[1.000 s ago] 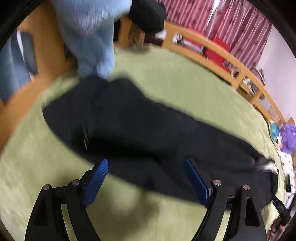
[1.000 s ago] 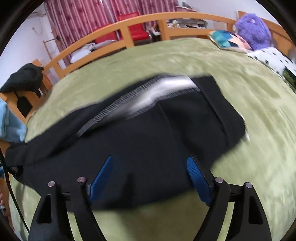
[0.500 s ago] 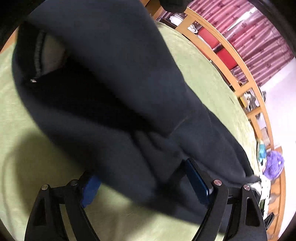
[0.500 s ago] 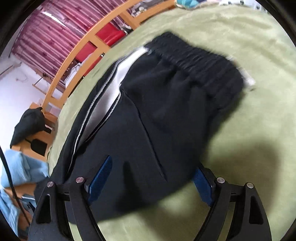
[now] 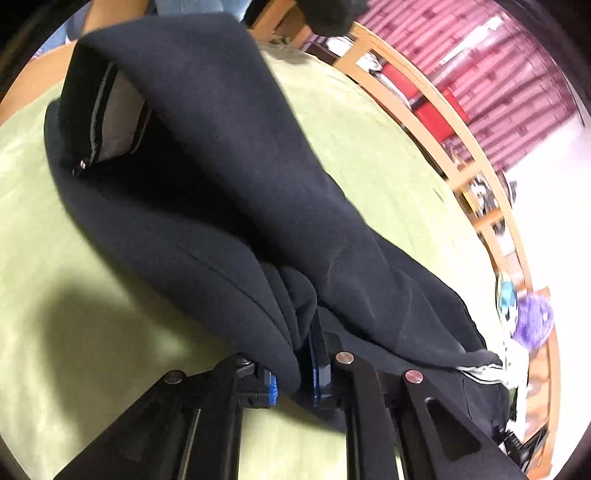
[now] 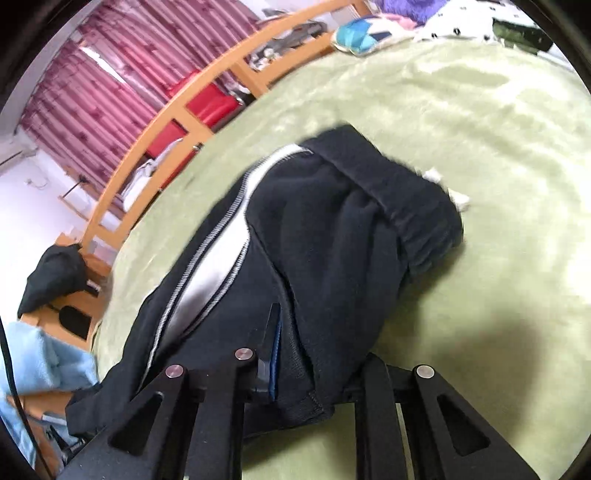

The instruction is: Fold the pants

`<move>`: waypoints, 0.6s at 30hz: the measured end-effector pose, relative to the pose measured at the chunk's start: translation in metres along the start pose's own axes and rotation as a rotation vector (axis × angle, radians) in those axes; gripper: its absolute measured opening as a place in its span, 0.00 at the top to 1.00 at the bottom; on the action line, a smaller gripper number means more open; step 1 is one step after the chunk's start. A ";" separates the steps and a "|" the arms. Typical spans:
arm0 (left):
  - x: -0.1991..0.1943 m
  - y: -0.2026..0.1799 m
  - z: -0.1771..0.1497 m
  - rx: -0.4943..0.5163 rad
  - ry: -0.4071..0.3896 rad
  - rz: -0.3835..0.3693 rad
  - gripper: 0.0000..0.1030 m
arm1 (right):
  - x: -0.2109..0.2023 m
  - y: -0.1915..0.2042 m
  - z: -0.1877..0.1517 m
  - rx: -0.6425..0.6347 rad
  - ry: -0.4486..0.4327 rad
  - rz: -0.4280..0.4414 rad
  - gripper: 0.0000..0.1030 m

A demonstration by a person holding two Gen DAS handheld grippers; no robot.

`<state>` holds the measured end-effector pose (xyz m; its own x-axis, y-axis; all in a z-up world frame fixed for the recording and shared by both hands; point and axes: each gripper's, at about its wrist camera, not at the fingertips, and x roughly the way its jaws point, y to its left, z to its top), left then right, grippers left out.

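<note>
Black pants [image 5: 236,192] with a grey side stripe lie on a green bedspread [image 5: 369,155]. My left gripper [image 5: 295,365] is shut on the near edge of a pant leg, and the cloth bunches between the blue pads and rises in a lifted fold. In the right wrist view the pants [image 6: 332,240] show their elastic waistband and white-grey stripe. My right gripper [image 6: 295,365] is shut on the near edge by the waist end, and the cloth hides its right finger.
A curved wooden bed rail [image 6: 207,92] runs behind the bed, with red cushions and maroon curtains beyond. A purple plush toy [image 5: 532,321] and pillows [image 6: 362,33] sit at the bed's far end. Light blue cloth [image 6: 40,358] and a black bag [image 6: 51,273] are at the left.
Both grippers went from open over the flat pants to shut on the near edge. The cloth is now lifted and bunched.
</note>
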<state>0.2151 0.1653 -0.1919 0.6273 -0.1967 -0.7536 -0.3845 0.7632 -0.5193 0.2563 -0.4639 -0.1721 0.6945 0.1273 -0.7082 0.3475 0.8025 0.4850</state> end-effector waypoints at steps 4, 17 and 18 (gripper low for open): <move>-0.043 -0.005 -0.073 0.052 0.061 -0.012 0.88 | -0.063 -0.031 -0.013 -0.054 -0.010 -0.036 0.84; -0.122 0.014 -0.193 0.209 0.255 0.012 0.67 | -0.169 -0.174 -0.066 0.001 0.091 -0.223 0.57; -0.138 0.023 -0.192 0.237 0.219 0.038 0.53 | -0.178 -0.172 -0.072 -0.026 0.070 -0.237 0.54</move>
<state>-0.0102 0.0914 -0.1776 0.4453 -0.2735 -0.8526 -0.2202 0.8895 -0.4004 0.0276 -0.5825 -0.1661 0.5498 -0.0268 -0.8349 0.4785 0.8294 0.2884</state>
